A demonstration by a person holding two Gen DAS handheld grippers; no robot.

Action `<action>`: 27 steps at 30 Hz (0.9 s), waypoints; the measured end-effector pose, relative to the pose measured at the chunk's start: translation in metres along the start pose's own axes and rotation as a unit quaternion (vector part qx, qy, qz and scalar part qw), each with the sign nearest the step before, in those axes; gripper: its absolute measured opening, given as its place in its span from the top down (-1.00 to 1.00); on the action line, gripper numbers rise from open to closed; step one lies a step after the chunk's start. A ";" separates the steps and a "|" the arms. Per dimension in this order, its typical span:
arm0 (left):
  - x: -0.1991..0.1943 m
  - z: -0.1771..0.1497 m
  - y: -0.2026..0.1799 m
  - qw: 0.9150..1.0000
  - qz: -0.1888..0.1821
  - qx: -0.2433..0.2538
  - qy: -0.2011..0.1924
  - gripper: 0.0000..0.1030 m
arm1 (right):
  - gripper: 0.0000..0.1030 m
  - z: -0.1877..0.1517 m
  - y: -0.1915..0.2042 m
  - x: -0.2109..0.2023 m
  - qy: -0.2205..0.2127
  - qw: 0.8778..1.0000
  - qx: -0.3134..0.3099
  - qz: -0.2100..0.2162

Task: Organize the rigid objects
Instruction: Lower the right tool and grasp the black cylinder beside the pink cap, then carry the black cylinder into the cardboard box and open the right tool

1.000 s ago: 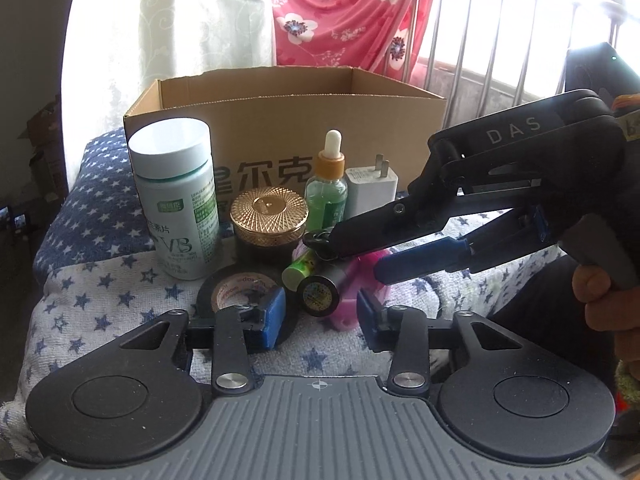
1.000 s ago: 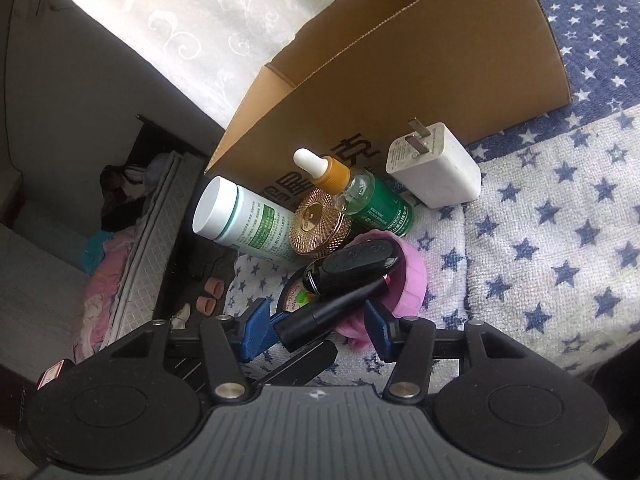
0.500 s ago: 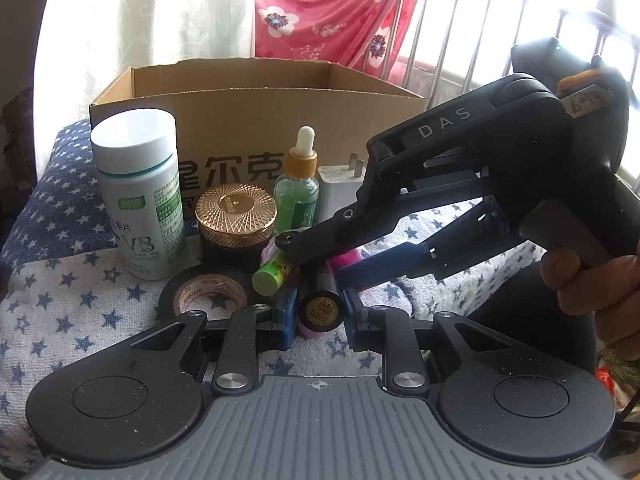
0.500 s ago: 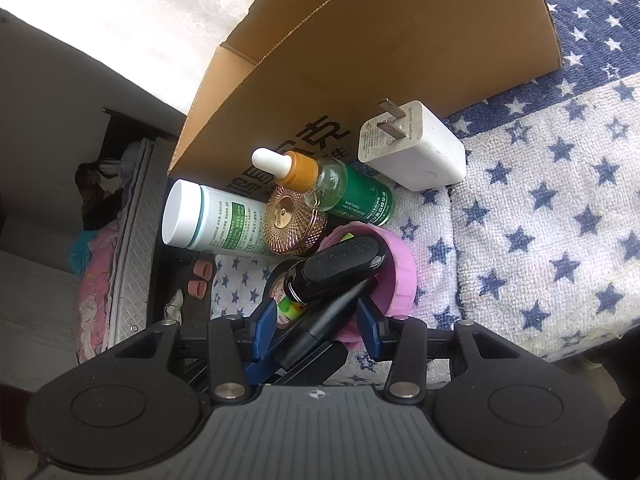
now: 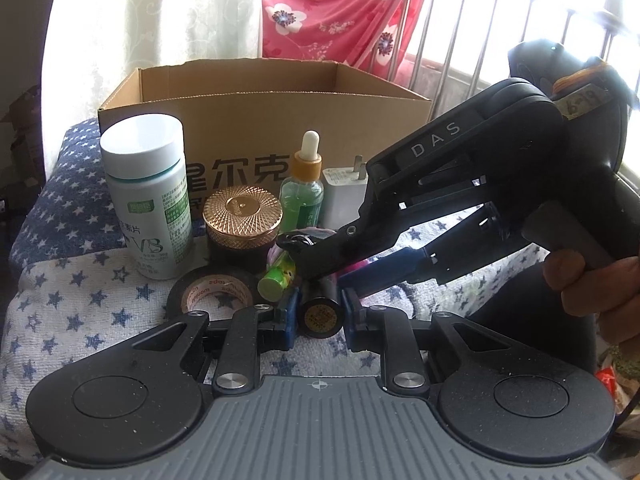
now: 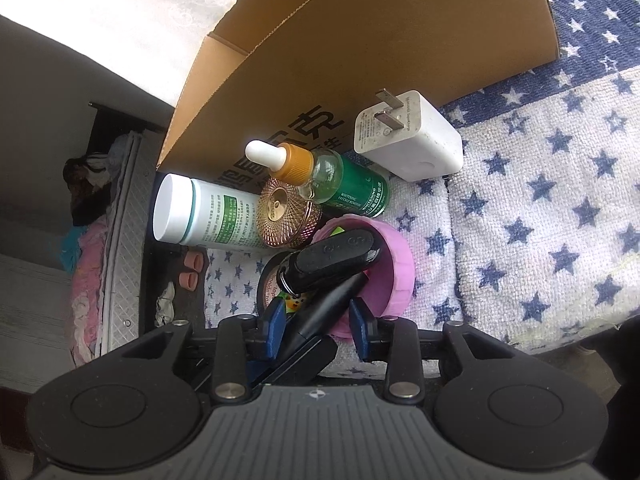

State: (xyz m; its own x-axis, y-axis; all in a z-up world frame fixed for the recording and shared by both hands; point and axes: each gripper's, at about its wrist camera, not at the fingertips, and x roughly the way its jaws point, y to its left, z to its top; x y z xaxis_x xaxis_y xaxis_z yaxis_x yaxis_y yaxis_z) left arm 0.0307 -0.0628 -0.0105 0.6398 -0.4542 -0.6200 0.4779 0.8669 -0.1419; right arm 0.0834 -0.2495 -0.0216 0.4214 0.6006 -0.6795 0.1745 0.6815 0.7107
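Note:
A black tube (image 5: 320, 318) with a gold end cap lies on the star-patterned towel (image 5: 80, 300), pointing at me. My left gripper (image 5: 320, 308) is shut on its near end, both blue pads against its sides. From the right, my right gripper (image 5: 320, 264) reaches over the same tube. In the right wrist view the tube (image 6: 332, 300) runs between the right gripper (image 6: 318, 326) pads with gaps on both sides; those jaws are closing. A black key fob (image 6: 332, 258) rests on a pink lid (image 6: 396, 276) just beyond.
An open cardboard box (image 5: 280, 120) stands behind. In front of it stand a white pill bottle (image 5: 148, 196), a gold-lidded jar (image 5: 240, 220), a green dropper bottle (image 5: 302, 196) and a white charger (image 6: 408, 140). A black tape roll (image 5: 212, 292) and a green balm stick (image 5: 276, 280) lie nearby.
My left jaws have closed onto the black tube. The right gripper has come in closer over the tube and its jaws have narrowed around it.

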 end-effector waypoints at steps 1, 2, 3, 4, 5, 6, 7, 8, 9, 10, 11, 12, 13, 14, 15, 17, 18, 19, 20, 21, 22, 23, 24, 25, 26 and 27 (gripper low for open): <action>-0.002 0.001 -0.001 1.000 0.000 0.000 -0.001 0.59 | 0.31 -0.001 -0.001 -0.002 -0.001 1.000 0.003 0.005; -0.005 0.000 -0.002 1.000 0.000 0.001 -0.002 0.59 | 0.33 -0.002 -0.002 -0.003 -0.002 1.000 0.008 0.010; -0.007 0.000 -0.003 1.000 0.001 0.001 -0.003 0.59 | 0.33 -0.004 -0.003 -0.006 -0.003 1.000 0.011 0.016; -0.008 0.001 -0.003 1.000 0.001 0.003 -0.005 0.59 | 0.33 -0.005 -0.003 -0.008 -0.004 1.000 0.012 0.020; -0.010 0.000 -0.005 1.000 0.003 0.005 -0.006 0.59 | 0.33 -0.008 -0.003 -0.010 -0.006 1.000 0.012 0.023; -0.012 -0.001 -0.006 1.000 0.004 0.006 -0.007 0.59 | 0.34 -0.010 -0.003 -0.011 -0.007 1.000 0.013 0.026; -0.015 -0.002 -0.008 1.000 0.005 0.006 -0.008 0.59 | 0.34 -0.012 -0.003 -0.013 -0.008 0.999 0.014 0.029; -0.017 -0.003 -0.009 1.000 0.007 0.007 -0.009 0.59 | 0.34 -0.015 -0.003 -0.013 -0.009 0.999 0.015 0.031; -0.020 -0.004 -0.010 1.000 0.008 0.007 -0.011 0.59 | 0.34 -0.016 -0.003 -0.014 -0.010 0.999 0.015 0.034; -0.023 -0.006 -0.011 1.000 0.010 0.008 -0.014 0.59 | 0.34 -0.019 -0.003 -0.016 -0.011 0.999 0.016 0.037; -0.027 -0.007 -0.013 1.000 0.011 0.008 -0.017 0.59 | 0.34 -0.021 -0.002 -0.018 -0.013 0.999 0.014 0.041; -0.030 -0.007 -0.014 1.000 0.013 0.009 -0.019 0.59 | 0.34 -0.024 -0.001 -0.020 -0.015 0.999 0.012 0.043; -0.033 -0.008 -0.016 1.000 0.015 0.011 -0.024 0.59 | 0.34 -0.027 0.001 -0.022 -0.019 0.999 0.008 0.046; -0.037 -0.007 -0.017 0.999 0.017 0.012 -0.029 0.59 | 0.34 -0.030 0.004 -0.025 -0.022 0.999 0.004 0.049; -0.042 -0.006 -0.018 0.999 0.019 0.013 -0.034 0.59 | 0.34 -0.032 0.006 -0.028 -0.026 0.998 -0.001 0.052; -0.051 -0.003 -0.020 0.998 0.025 0.017 -0.050 0.59 | 0.34 -0.036 0.016 -0.037 -0.037 0.998 -0.015 0.058; -0.056 -0.001 -0.021 0.998 0.028 0.020 -0.057 0.59 | 0.34 -0.037 0.022 -0.041 -0.043 0.997 -0.023 0.061; -0.062 0.003 -0.020 0.997 0.034 0.024 -0.070 0.59 | 0.34 -0.037 0.029 -0.045 -0.051 0.996 -0.034 0.065; -0.067 0.008 -0.019 0.996 0.039 0.029 -0.081 0.59 | 0.34 -0.035 0.037 -0.049 -0.058 0.995 -0.046 0.069; -0.070 0.013 -0.018 0.995 0.042 0.032 -0.091 0.59 | 0.34 -0.032 0.046 -0.053 -0.065 0.994 -0.058 0.073; -0.075 0.022 -0.015 0.993 0.046 0.034 -0.102 0.59 | 0.34 -0.029 0.056 -0.058 -0.072 0.992 -0.071 0.075; -0.078 0.030 -0.012 0.992 0.050 0.034 -0.110 0.59 | 0.34 -0.024 0.067 -0.062 -0.080 0.990 -0.087 0.077; -0.080 0.039 -0.008 0.991 0.053 0.036 -0.118 0.59 | 0.33 -0.019 0.076 -0.064 -0.085 0.988 -0.099 0.079; -0.081 0.049 -0.003 0.990 0.053 0.037 -0.123 0.59 | 0.34 -0.011 0.086 -0.067 -0.089 0.986 -0.110 0.083; -0.079 0.060 0.003 0.990 0.052 0.034 -0.123 0.59 | 0.34 -0.001 0.096 -0.069 -0.091 0.985 -0.120 0.084; -0.077 0.073 0.010 0.991 0.051 0.031 -0.121 0.59 | 0.34 0.010 0.104 -0.070 -0.091 0.984 -0.127 0.083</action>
State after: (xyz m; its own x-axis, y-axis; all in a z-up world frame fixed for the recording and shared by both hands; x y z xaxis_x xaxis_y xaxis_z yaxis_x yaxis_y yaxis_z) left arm 0.0302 -0.0346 0.0917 0.8088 -0.4073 -0.4243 0.4345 0.9000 -0.0358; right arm 0.0815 -0.2249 0.1021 0.5812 0.6441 -0.4973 -0.1291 0.6764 0.7251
